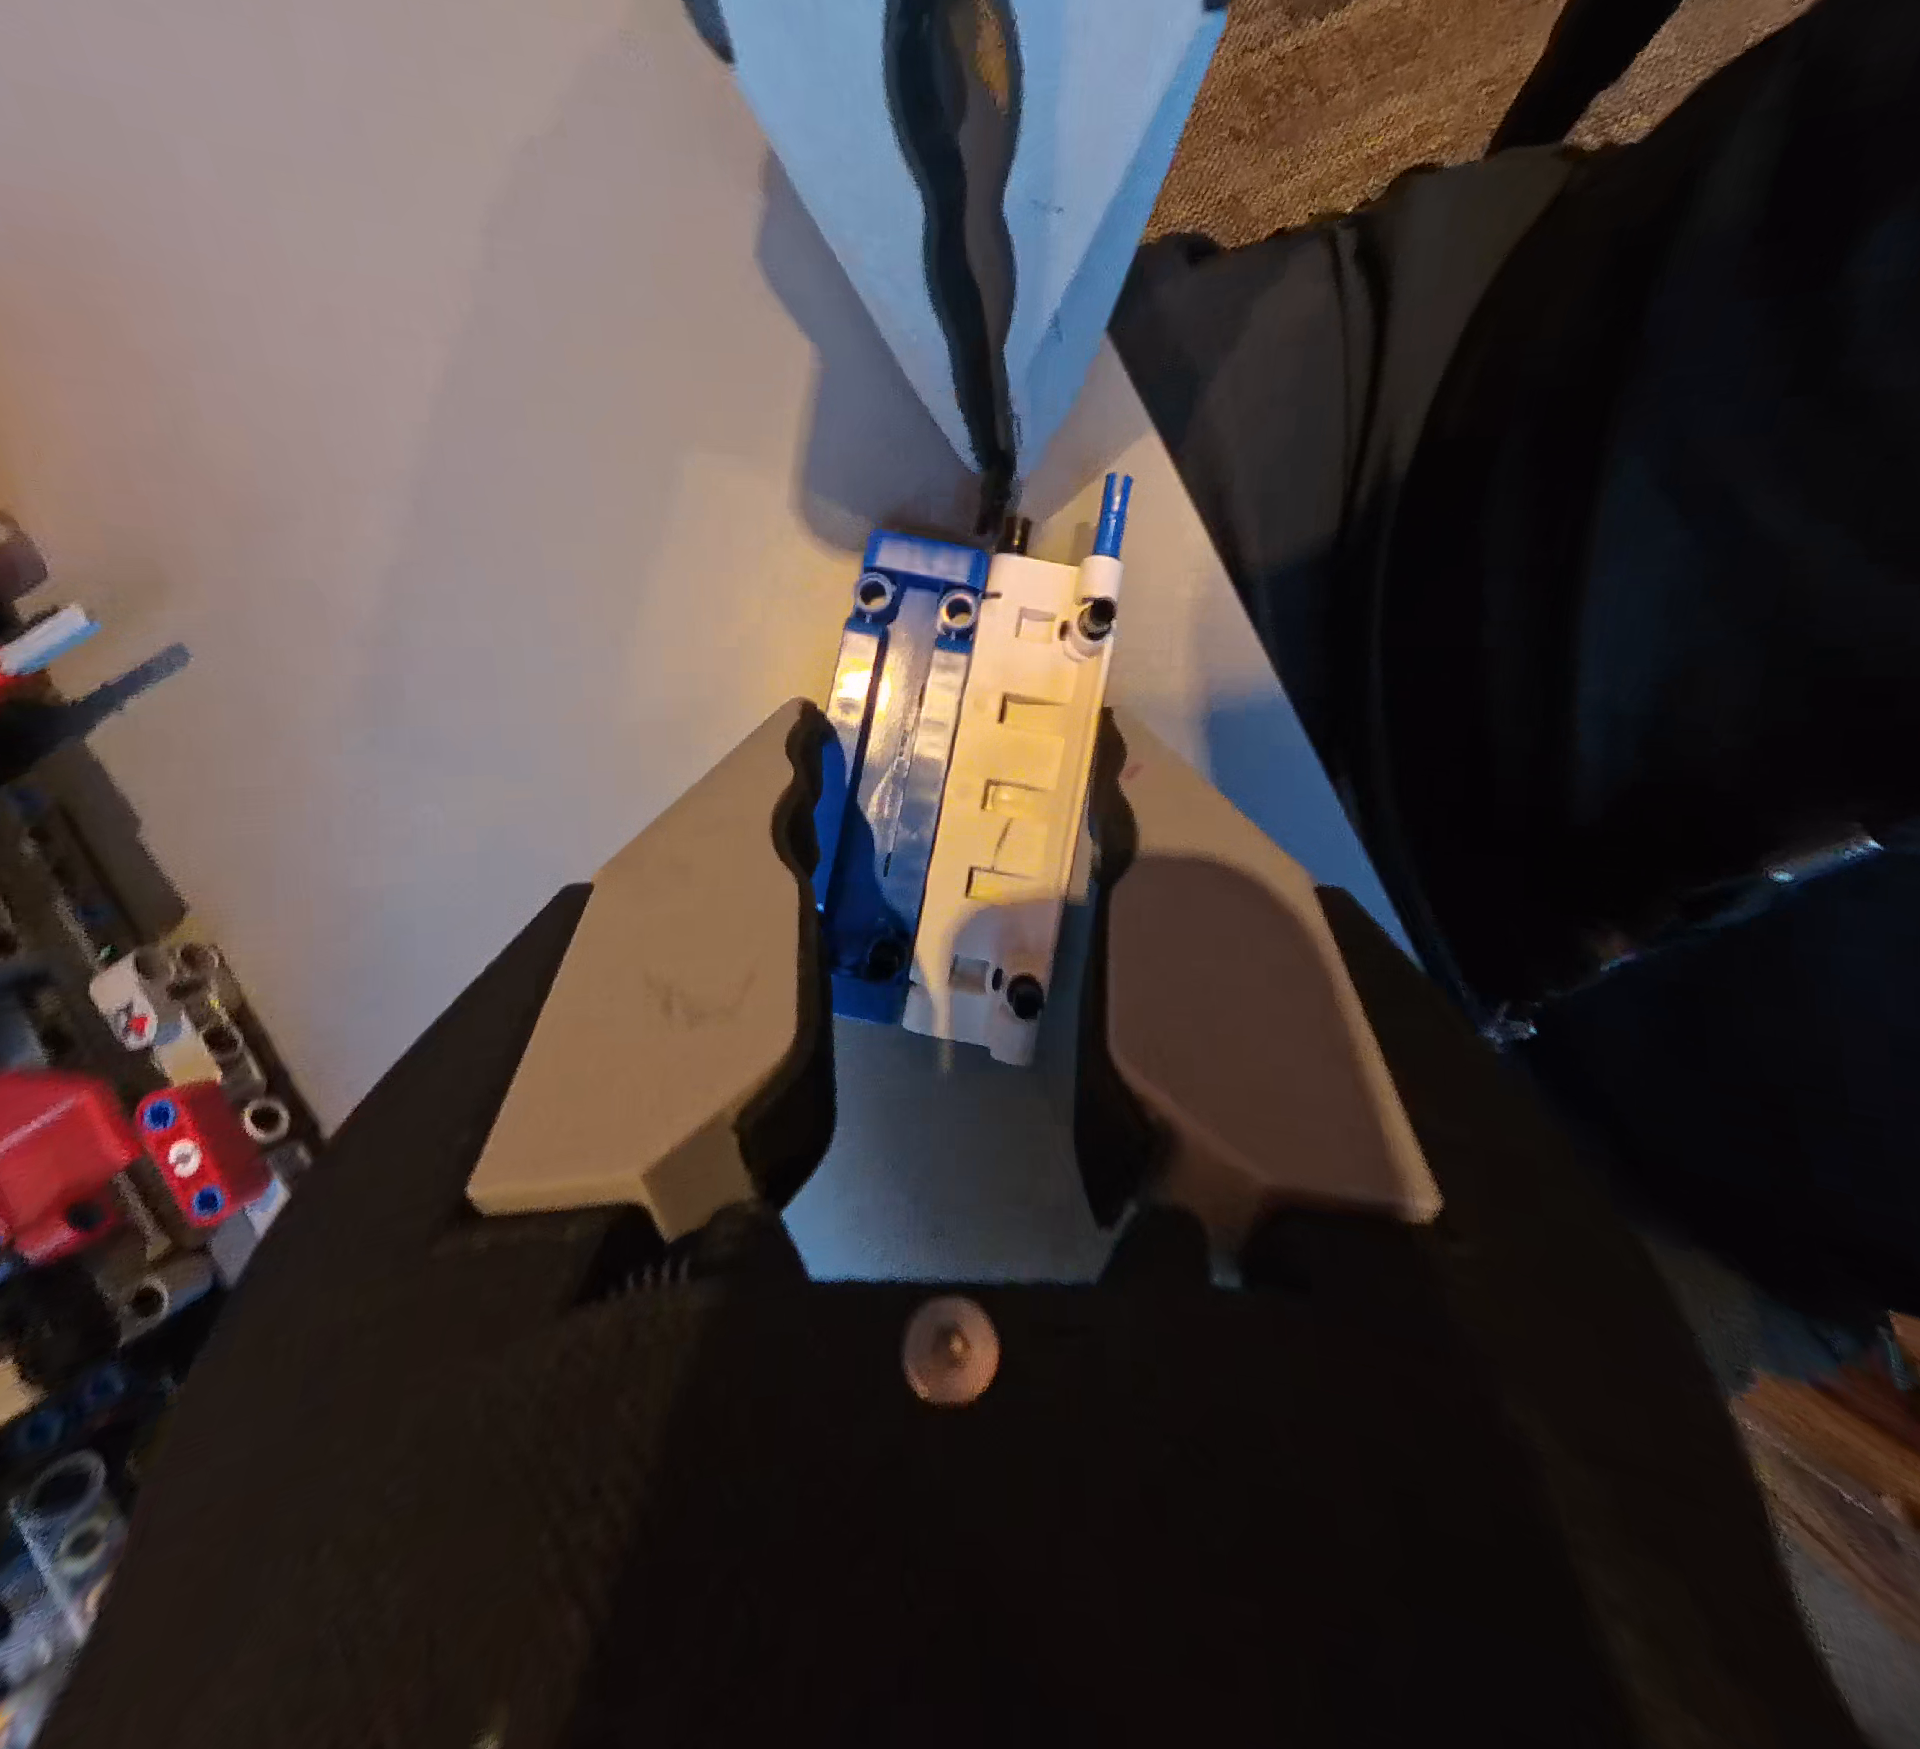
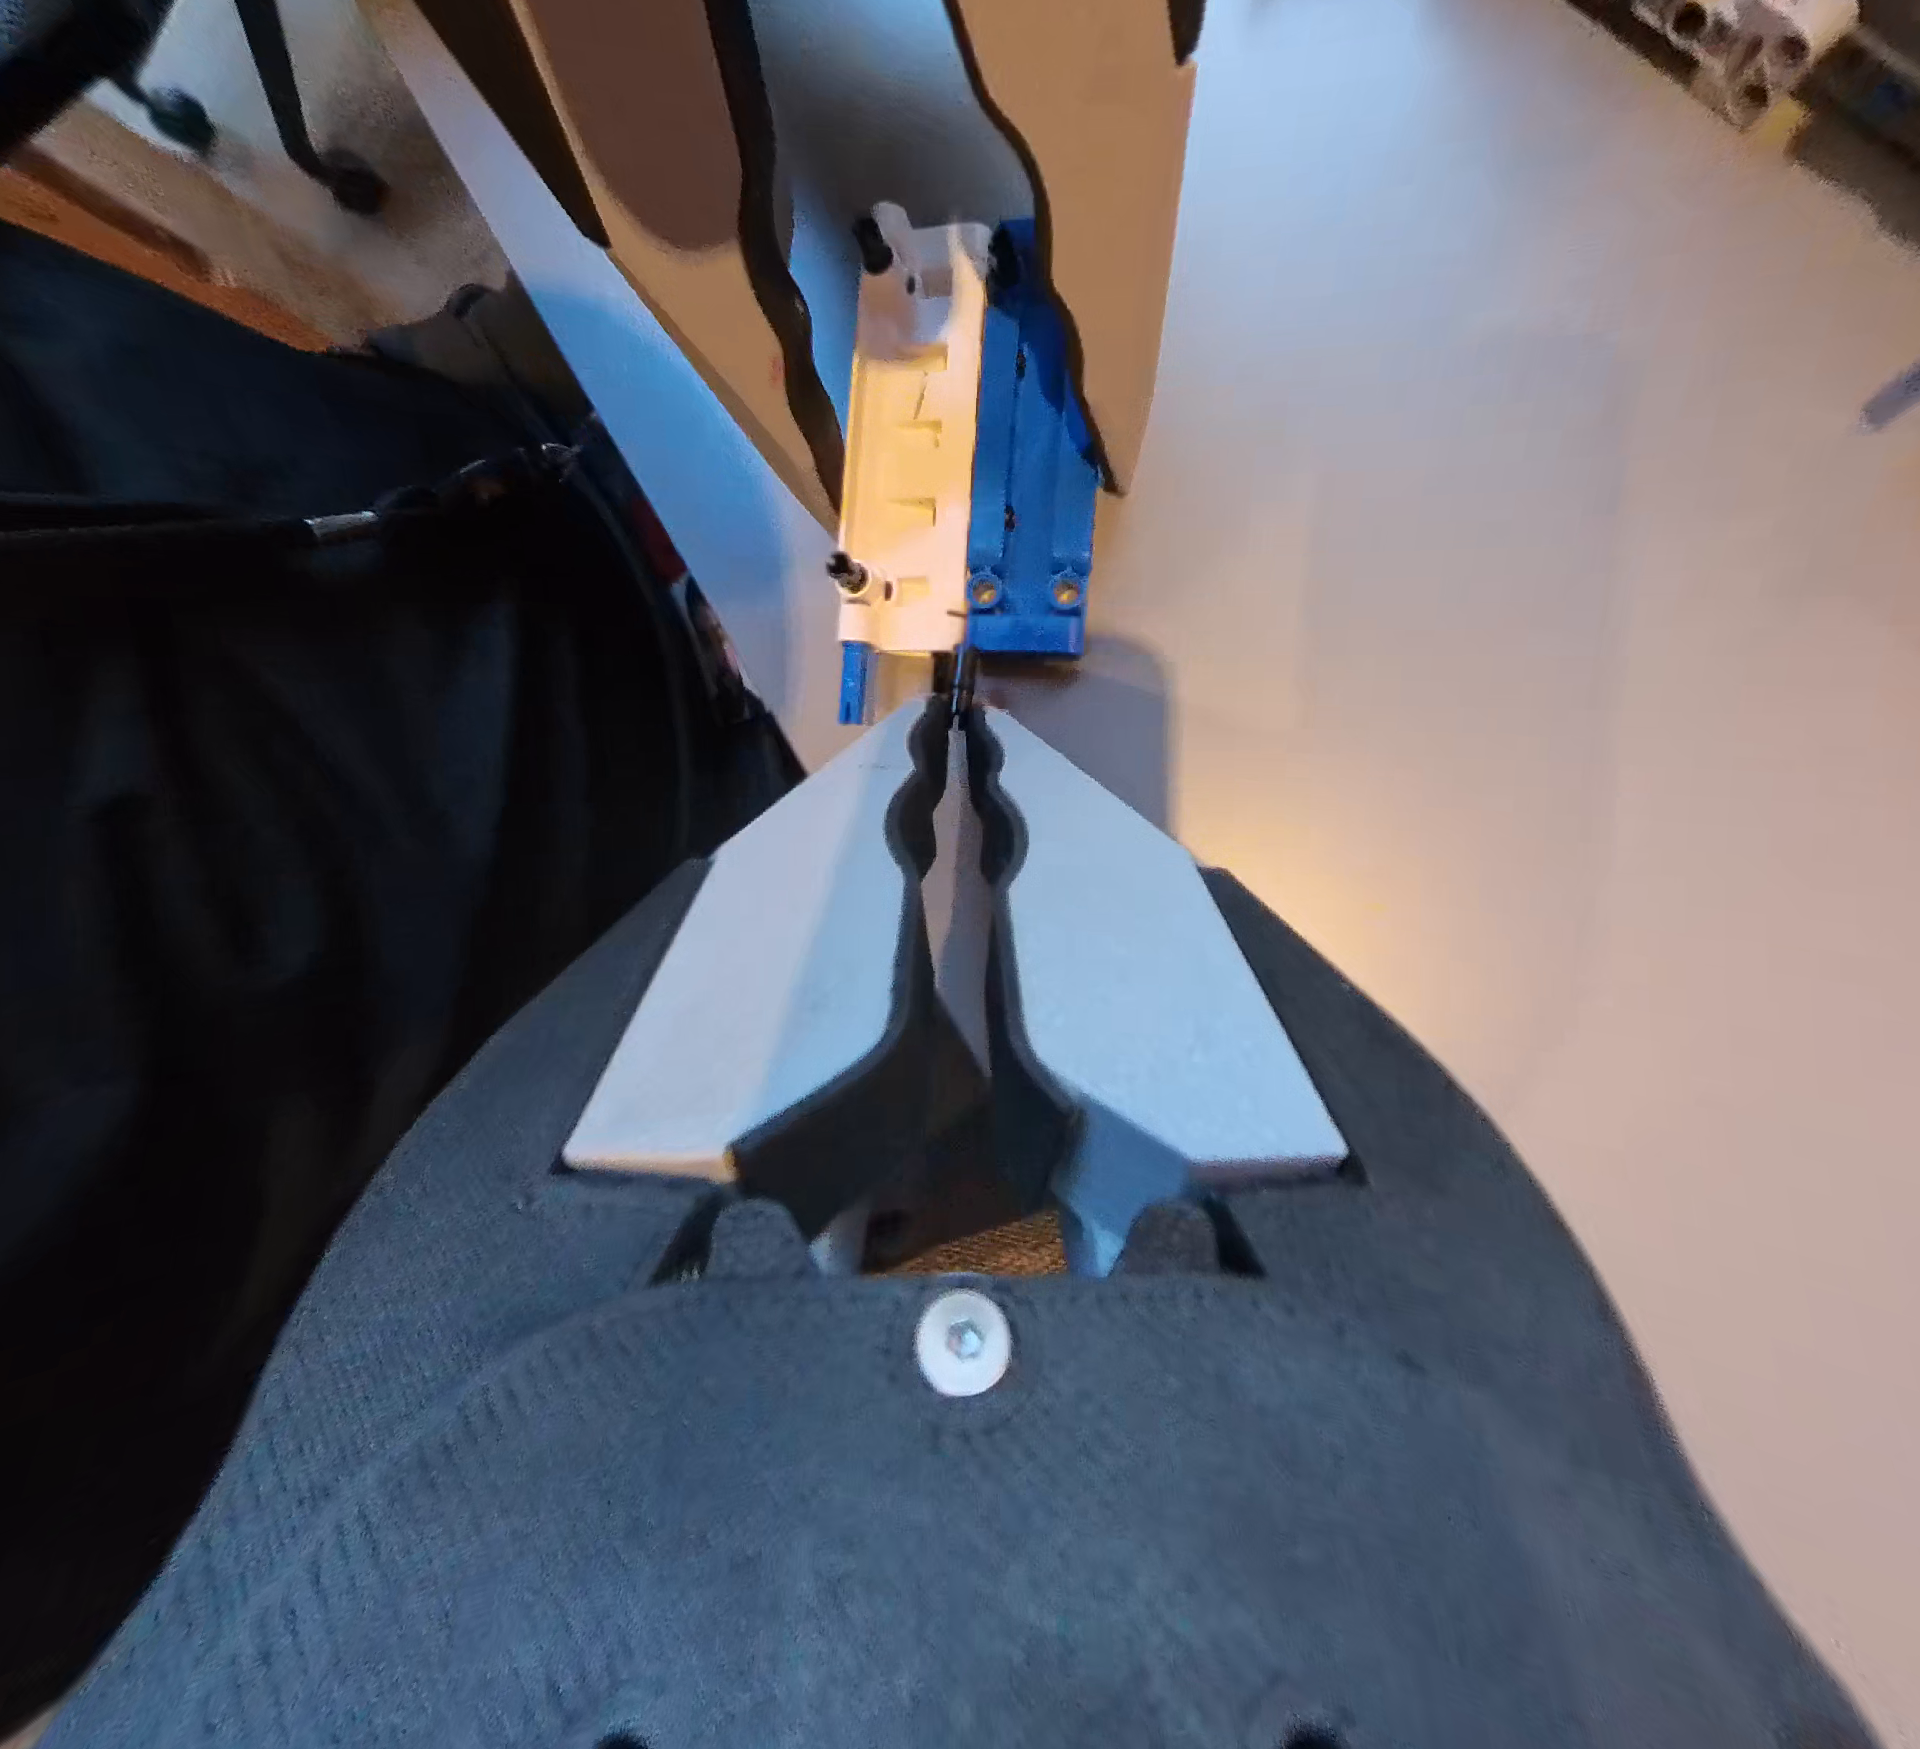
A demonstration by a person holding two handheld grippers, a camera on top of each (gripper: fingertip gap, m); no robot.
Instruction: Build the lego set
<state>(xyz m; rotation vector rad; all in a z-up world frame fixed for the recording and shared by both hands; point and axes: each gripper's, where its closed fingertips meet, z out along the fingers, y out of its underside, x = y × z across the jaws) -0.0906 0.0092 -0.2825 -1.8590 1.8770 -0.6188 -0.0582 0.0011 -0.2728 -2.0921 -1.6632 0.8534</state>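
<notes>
Sitting clamped between the left gripper's (image 1: 948, 826) tan fingers (image 1: 686, 951), the panel pair (image 1: 961, 795) hangs just above the white table (image 1: 364, 349) near its right edge: a blue panel (image 1: 894, 764) on the left joined to a white panel (image 1: 1029, 785) on the right. A blue pin (image 1: 1112, 515) sticks out of the white panel's far right corner. At the far end, between the two panels, a small black pin (image 2: 954, 673) is pinched by the tips of the right gripper (image 2: 954, 712), whose grey fingers (image 2: 790, 972) are clenched on it. Far to the left on the table lies a blurred cluster of grey, red and black parts (image 1: 125, 1128). Dark fabric (image 1: 1662, 556) fills the right side beyond the table's edge.
</notes>
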